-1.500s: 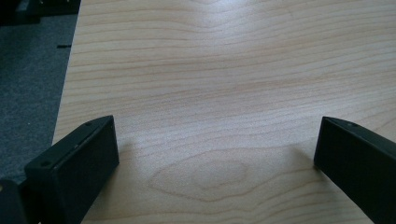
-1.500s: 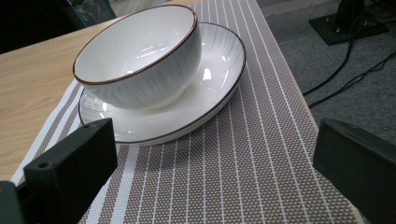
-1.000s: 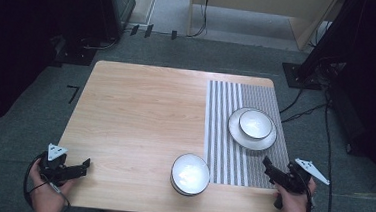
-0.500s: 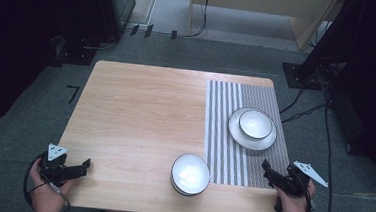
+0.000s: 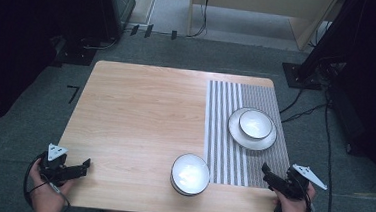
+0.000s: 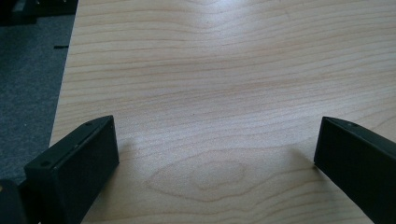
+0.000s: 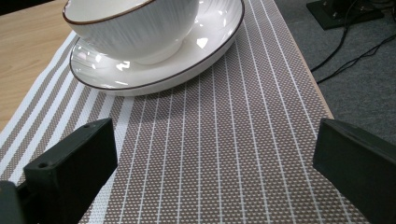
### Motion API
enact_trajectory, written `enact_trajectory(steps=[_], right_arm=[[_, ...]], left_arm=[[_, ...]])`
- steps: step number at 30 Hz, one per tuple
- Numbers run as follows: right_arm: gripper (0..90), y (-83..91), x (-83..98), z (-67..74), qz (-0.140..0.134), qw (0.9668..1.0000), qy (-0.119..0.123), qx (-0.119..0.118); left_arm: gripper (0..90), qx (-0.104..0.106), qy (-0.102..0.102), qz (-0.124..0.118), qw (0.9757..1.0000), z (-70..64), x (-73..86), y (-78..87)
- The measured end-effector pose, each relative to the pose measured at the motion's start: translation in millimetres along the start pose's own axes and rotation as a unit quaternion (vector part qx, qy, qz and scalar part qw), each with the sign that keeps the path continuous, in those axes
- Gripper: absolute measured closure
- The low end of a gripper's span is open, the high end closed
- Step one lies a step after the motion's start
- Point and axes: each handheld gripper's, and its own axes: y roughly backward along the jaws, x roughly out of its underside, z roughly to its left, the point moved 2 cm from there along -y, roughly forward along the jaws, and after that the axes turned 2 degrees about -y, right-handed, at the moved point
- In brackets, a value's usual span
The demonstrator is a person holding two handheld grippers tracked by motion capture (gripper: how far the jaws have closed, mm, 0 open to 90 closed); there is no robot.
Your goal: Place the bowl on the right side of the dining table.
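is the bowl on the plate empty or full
Empty: the bowl on the plate shows a bare white inside from the high view.

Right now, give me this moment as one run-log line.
left gripper: open, empty, near-left table corner | right gripper: open, empty, over striped mat | bowl on plate on mat | second bowl near front edge

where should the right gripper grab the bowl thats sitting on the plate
Probably by the rim of the bowl, one jaw inside and one outside the thin, upright near wall. It sits open side up on the plate, whose raised edge blocks a low side approach, so come down from above on the side nearest the right gripper, whose jaws stand wide apart.
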Motion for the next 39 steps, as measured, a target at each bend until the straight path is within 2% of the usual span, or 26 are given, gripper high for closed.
enact_trajectory(steps=[9, 27, 36, 39], right_arm=[[0.0, 1.4, 4.6, -1.5, 0.009, 1.0, 0.001, 0.003], [0.0, 6.4, 16.1, -2.4, 0.031, 0.9993, 0.02, 0.002], [0.0, 6.4, 24.5, -6.1, 0.053, 0.9975, 0.044, 0.014], [0.0, 6.5, 26.7, -7.1, 0.061, 0.997, 0.045, 0.015]], left_arm=[[0.0, 0.0, 0.0, 0.0, 1.0, -0.1, 0.0, 0.0], [0.0, 0.001, 0.001, 0.0, 1.0, 0.1, -0.1, -0.1], [0.0, 0.001, 0.001, -0.001, 1.0, 0.1, -0.1, 0.0], [0.0, 0.001, 0.001, -0.001, 1.0, 0.2, -0.1, 0.1]])
